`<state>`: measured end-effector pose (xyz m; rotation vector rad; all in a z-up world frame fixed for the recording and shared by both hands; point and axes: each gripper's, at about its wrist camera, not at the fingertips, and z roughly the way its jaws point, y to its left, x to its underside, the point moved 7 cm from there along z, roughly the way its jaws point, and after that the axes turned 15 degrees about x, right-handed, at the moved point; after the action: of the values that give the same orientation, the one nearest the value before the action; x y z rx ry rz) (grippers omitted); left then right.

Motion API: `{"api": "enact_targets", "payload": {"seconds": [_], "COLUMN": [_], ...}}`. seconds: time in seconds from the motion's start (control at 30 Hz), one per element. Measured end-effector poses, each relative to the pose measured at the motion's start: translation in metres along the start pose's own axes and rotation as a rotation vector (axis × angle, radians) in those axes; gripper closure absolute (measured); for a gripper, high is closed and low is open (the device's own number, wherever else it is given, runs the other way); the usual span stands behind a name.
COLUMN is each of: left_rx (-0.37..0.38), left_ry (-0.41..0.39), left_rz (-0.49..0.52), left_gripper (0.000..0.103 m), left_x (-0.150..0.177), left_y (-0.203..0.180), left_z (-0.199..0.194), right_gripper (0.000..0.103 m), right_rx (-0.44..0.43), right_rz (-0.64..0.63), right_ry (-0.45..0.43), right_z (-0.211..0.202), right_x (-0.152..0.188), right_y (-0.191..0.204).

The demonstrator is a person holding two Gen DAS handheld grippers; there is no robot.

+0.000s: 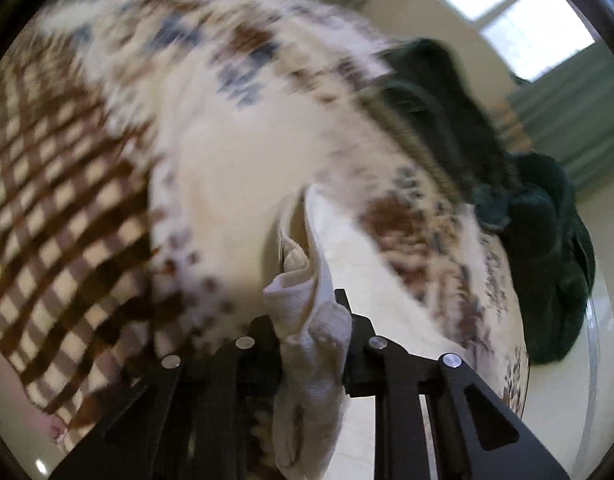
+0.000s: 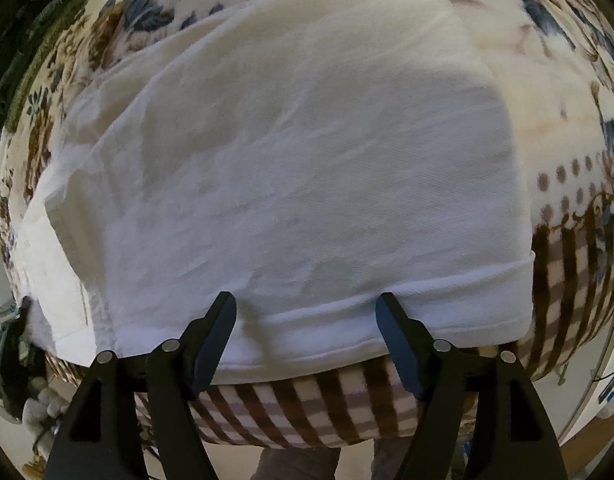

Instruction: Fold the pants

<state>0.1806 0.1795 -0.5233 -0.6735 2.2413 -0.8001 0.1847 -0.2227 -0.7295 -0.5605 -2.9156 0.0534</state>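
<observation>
White pants lie folded on a floral and checked blanket, filling the right wrist view. My right gripper is open just above the near hem of the pants, one finger on each side. My left gripper is shut on a bunched edge of the white pants, lifted off the blanket; that view is motion-blurred.
The blanket has a brown checked border and blue-brown flowers. A dark green garment lies at the far edge of the blanket in the left wrist view and in the top left of the right wrist view. A window is behind.
</observation>
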Motion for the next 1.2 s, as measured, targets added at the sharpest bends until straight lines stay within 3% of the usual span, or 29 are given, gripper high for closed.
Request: {"api": "enact_targets", "payload": {"seconds": [0.1, 0.27, 0.4, 0.57, 0.67, 0.8, 0.93, 1.1, 1.2], "left_rx": [0.066, 0.251, 0.378, 0.478, 0.481, 0.487, 0.498, 0.383, 0.33], "left_ry": [-0.004, 0.051, 0.181, 0.418, 0.53, 0.612, 0.689, 0.783, 0.817], "left_rz": [0.096, 0.193, 0.253, 0.207, 0.219, 0.256, 0.228, 0.221, 0.261], "left_gripper": [0.086, 0.086, 0.086, 0.086, 0.086, 0.086, 0.086, 0.083, 0.073], "left_x": [-0.001, 0.022, 0.073, 0.167, 0.224, 0.268, 0.305, 0.329, 0.333], "left_y": [-0.056, -0.167, -0.247, -0.308, -0.324, -0.345, -0.36, -0.354, -0.355], "left_z": [-0.017, -0.025, -0.009, 0.05, 0.092, 0.129, 0.155, 0.176, 0.171], "right_gripper": [0.017, 0.017, 0.017, 0.017, 0.017, 0.017, 0.017, 0.017, 0.017], "right_rx": [0.022, -0.049, -0.068, -0.109, -0.072, -0.014, 0.003, -0.033, -0.059], "right_rz": [-0.028, -0.004, 0.03, 0.112, 0.14, 0.196, 0.268, 0.345, 0.364], "right_ry": [-0.064, -0.104, -0.106, -0.092, -0.123, -0.133, -0.116, -0.096, -0.103], "right_z": [-0.012, -0.031, -0.04, -0.049, -0.049, -0.04, -0.027, -0.019, -0.02], "right_x": [-0.004, -0.005, -0.003, -0.017, -0.033, -0.045, -0.046, -0.044, -0.044], "right_y": [-0.001, -0.016, -0.049, -0.11, -0.149, -0.208, -0.26, -0.296, -0.31]}}
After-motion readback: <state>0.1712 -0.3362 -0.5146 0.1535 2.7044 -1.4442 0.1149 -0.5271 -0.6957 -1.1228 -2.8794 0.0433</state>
